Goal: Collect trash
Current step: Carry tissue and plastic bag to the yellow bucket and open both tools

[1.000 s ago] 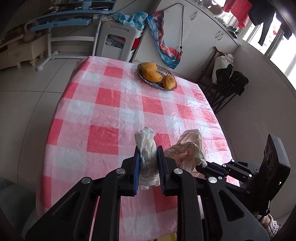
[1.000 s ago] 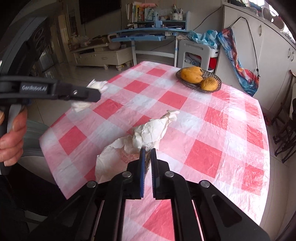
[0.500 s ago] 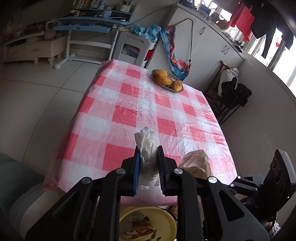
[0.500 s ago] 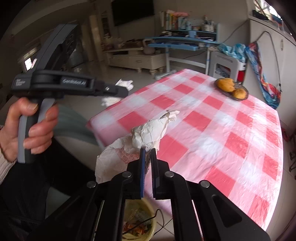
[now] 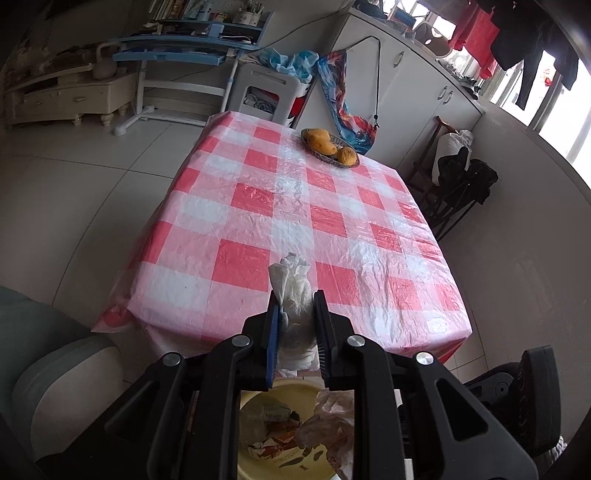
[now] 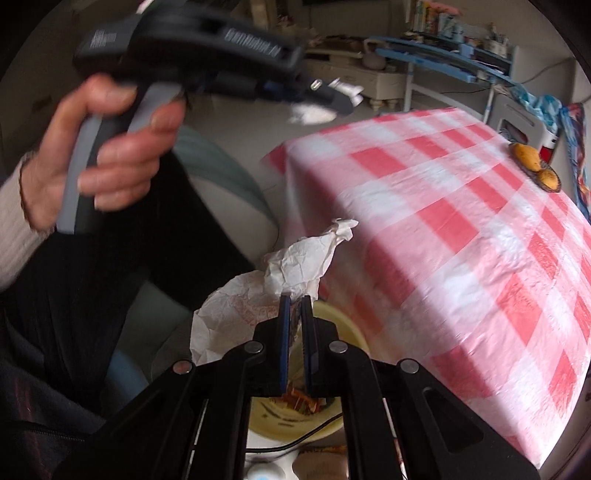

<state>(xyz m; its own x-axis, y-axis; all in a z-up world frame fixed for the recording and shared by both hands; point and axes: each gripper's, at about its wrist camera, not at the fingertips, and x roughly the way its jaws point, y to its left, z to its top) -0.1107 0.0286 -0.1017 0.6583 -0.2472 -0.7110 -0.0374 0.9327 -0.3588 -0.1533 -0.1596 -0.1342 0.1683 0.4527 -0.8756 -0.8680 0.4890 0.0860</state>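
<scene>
Two wads of trash carried off the table to a bin.

The white tissue wad (image 5: pixel 295 295) sits clamped in the left gripper (image 5: pixel 295 325); the crumpled paper wrapper (image 6: pixel 280 273) in the right gripper (image 6: pixel 295 339), jaws nearly closed. Both have moved from above the checked table (image 5: pixel 258 206) to over the yellow bin (image 5: pixel 258 417), ready to drop.

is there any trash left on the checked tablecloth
No, the red-and-white checked plastic tablecloth carries only the woven basket of yellow fruit.

Setting: home living-dining room. Evidence: checked tablecloth (image 5: pixel 295 221) on table, fruit basket (image 5: pixel 330 147), white cabinets (image 5: pixel 417 96), hanging laundry (image 5: pixel 517 33), study desk (image 5: pixel 177 55).
</scene>
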